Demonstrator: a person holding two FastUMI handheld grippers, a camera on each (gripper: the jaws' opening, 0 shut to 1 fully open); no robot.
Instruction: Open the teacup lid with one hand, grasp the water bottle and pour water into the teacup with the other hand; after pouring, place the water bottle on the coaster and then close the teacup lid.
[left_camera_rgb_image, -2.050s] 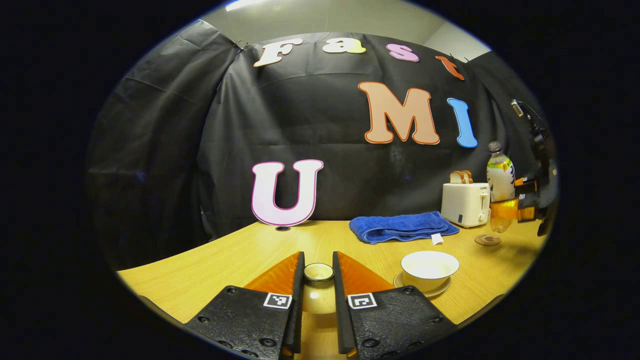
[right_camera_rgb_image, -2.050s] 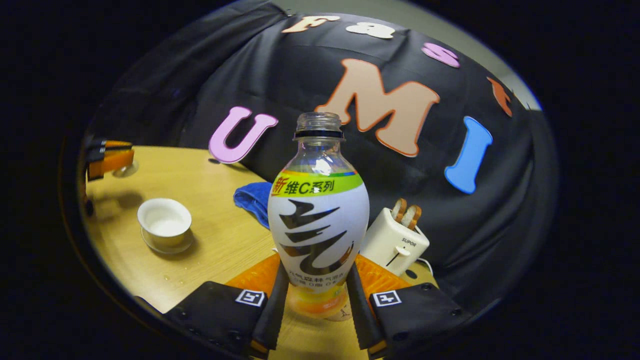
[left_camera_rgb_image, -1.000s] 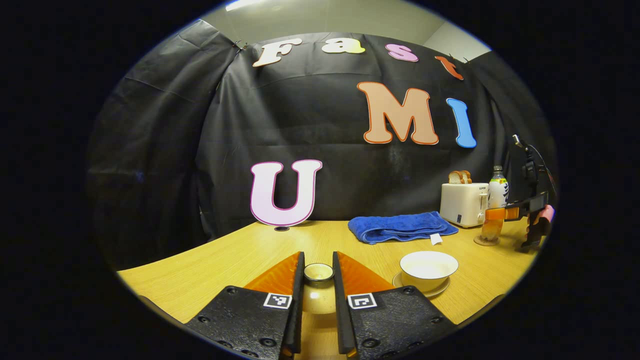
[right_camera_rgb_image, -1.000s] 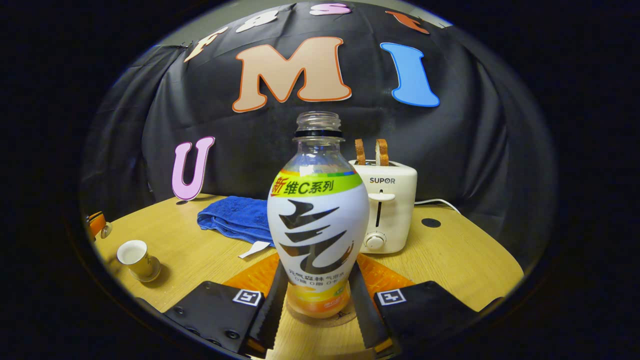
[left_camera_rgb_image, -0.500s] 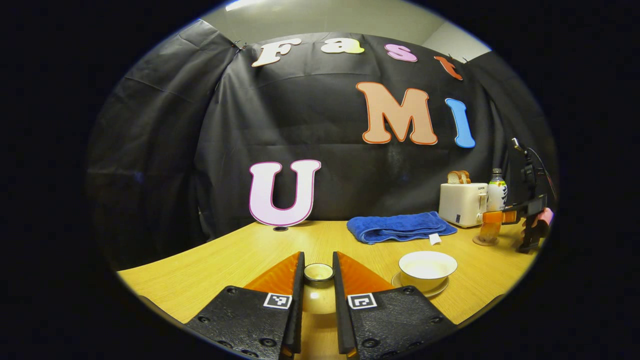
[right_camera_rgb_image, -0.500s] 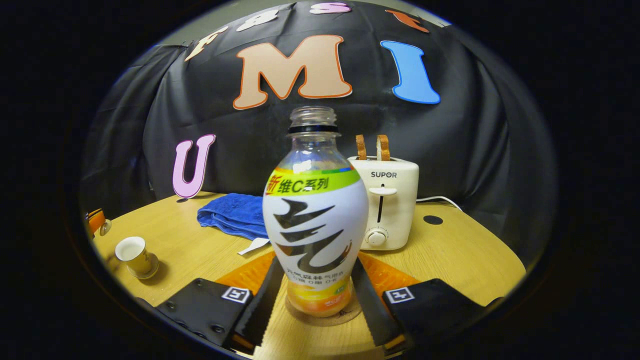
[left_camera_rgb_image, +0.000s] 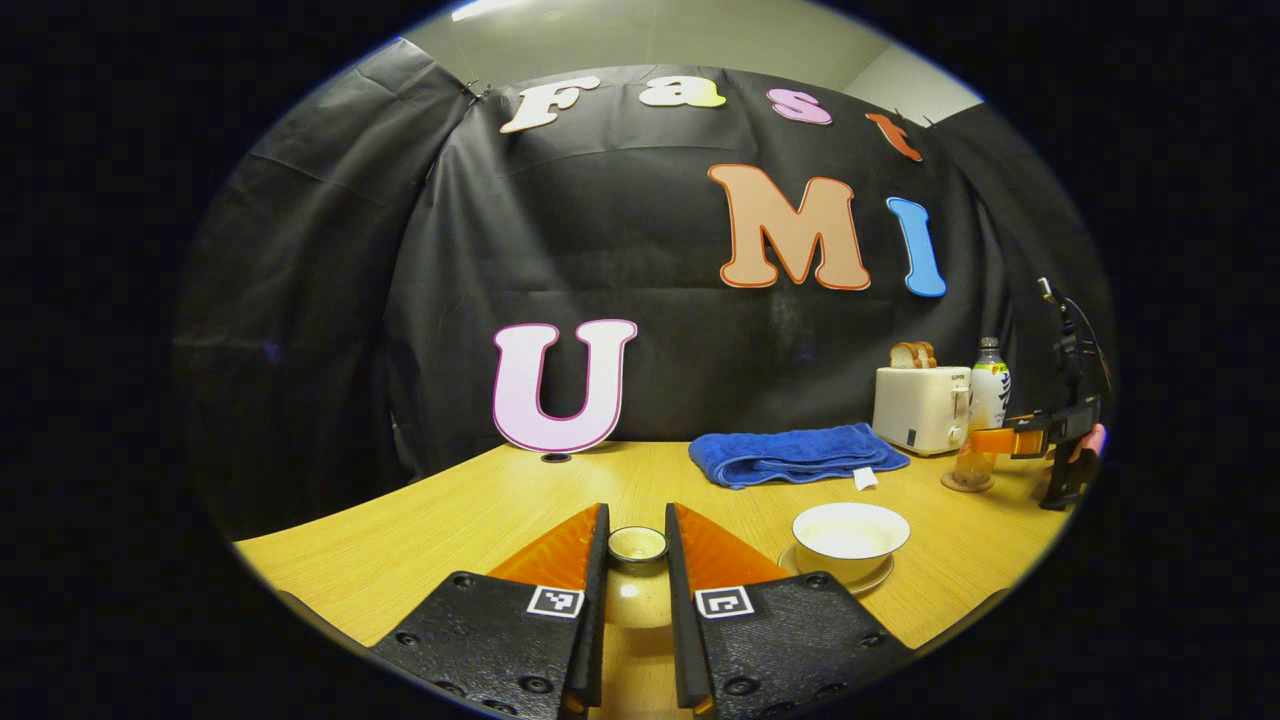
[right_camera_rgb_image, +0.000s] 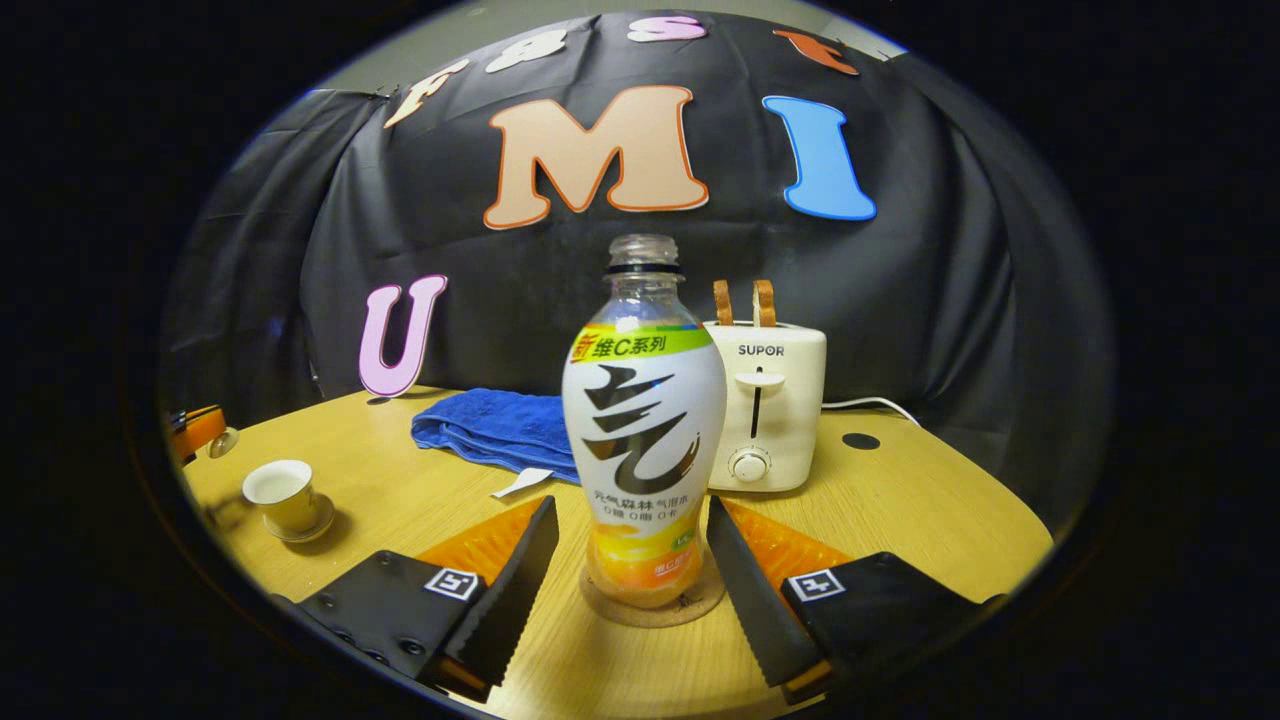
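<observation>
While the water bottle (right_camera_rgb_image: 644, 430) stands upright on its coaster (right_camera_rgb_image: 655, 606), the right tongs (right_camera_rgb_image: 632, 560) sit spread apart around it, and the left tongs (left_camera_rgb_image: 636, 570) pinch the teacup lid (left_camera_rgb_image: 637, 545).

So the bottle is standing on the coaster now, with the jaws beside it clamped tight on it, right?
Not quite. The bottle does stand on the coaster, but the right gripper has its jaws spread apart, clear of the bottle on both sides, as the right gripper view shows.

I'm keeping the left gripper (left_camera_rgb_image: 636, 560) clamped, fingers (left_camera_rgb_image: 598, 560) nearly together, level and low. I'm holding the right gripper (right_camera_rgb_image: 630, 555) spread wide, level.
</observation>
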